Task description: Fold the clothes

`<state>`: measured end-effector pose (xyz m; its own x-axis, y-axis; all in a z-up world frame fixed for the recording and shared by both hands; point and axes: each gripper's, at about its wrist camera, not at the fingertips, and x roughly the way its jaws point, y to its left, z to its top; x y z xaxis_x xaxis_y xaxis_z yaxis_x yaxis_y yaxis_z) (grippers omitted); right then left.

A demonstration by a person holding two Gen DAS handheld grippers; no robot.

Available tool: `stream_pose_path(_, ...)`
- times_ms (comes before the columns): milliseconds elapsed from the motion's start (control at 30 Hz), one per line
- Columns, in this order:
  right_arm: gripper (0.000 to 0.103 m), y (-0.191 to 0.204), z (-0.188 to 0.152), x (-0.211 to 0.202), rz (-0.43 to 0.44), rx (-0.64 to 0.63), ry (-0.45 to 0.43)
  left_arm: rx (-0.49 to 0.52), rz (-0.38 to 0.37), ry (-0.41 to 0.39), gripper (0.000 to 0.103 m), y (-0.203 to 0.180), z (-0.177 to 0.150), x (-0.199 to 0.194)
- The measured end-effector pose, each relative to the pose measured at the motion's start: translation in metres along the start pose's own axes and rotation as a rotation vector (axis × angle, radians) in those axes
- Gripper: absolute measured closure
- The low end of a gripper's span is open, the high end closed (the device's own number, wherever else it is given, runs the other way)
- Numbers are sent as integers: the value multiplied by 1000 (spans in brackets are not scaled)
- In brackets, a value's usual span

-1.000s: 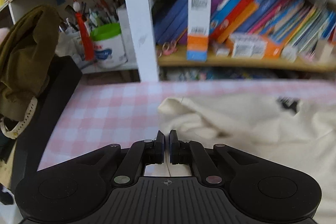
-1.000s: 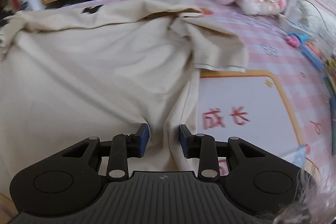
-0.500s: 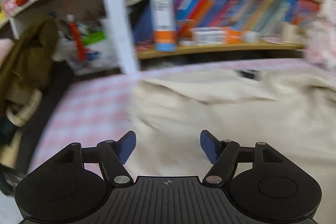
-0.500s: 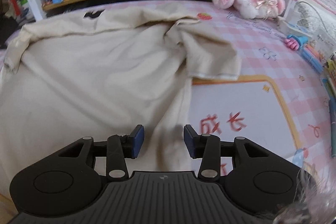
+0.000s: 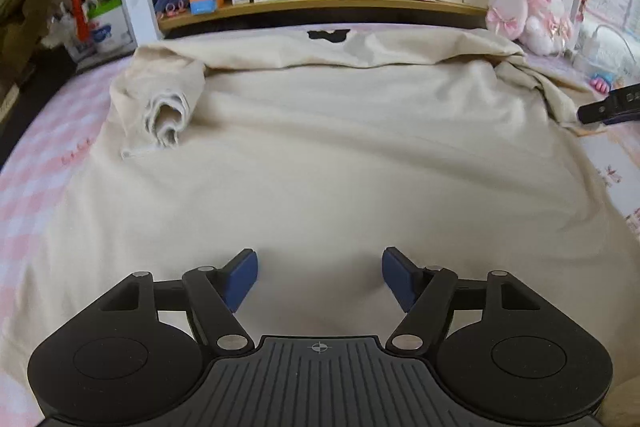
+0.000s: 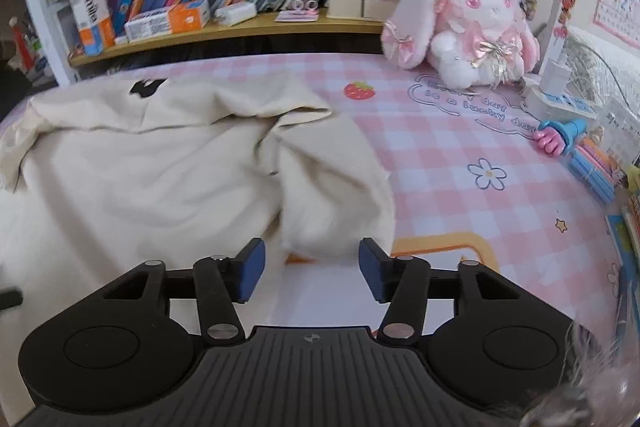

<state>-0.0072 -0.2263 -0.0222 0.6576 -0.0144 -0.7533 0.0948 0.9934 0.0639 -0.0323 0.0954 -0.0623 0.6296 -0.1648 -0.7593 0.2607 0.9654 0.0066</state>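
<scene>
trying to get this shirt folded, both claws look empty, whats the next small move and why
Probably ease the right claw forward and close on the sleeve lying bunched just ahead of its open jaws, then fold it inward. The cream shirt lies mostly flat; the left claw is open above the body.

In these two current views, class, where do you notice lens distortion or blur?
Left wrist view: fisheye bends the wooden bookshelf into an arc, image sharp. Right wrist view: same bending, and the cream cotton garment's sleeve edge near the open jaws looks blurred.
</scene>
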Motion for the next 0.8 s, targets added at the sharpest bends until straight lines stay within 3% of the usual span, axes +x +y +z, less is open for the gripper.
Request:
stream_pose_path(167,54,-29,5,14,38,50,27,-60,54,9,33,-14,-6,-7)
stream_pose_path(233,59,-40,7,20,56,65,36,-82,76,9,33,-18,-9,-8)
stream_pose_path(267,64,-45,8,23,65,73,41,-91,85,7,33,-20,-10,-9)
stream_pose_path(333,97,-51,12,24,92,59,47,-110,103,3,33,-24,-12,-10)
stream_pose_path(433,97,-49,20,16,166,-26,45,-135,126,7,33,-28,-12,-11)
stream_pose_path(533,98,-49,36,-11,327,-132,24,-154,144,16,33,-31,-13,-13)
stream_pose_path(600,98,-55,49,-25,369,-187,10,-168,155,23,33,-34,-15,-15)
stream_pose_path(633,98,-60,59,-29,366,-199,-7,-170,157,27,33,-36,-15,-16)
stream_pose_path(700,98,-77,85,-29,281,-187,-62,-173,159,34,33,-40,-17,-18)
stream_pose_path(800,98,-100,125,9,61,-190,-112,-169,156,44,33,-46,-18,-21)
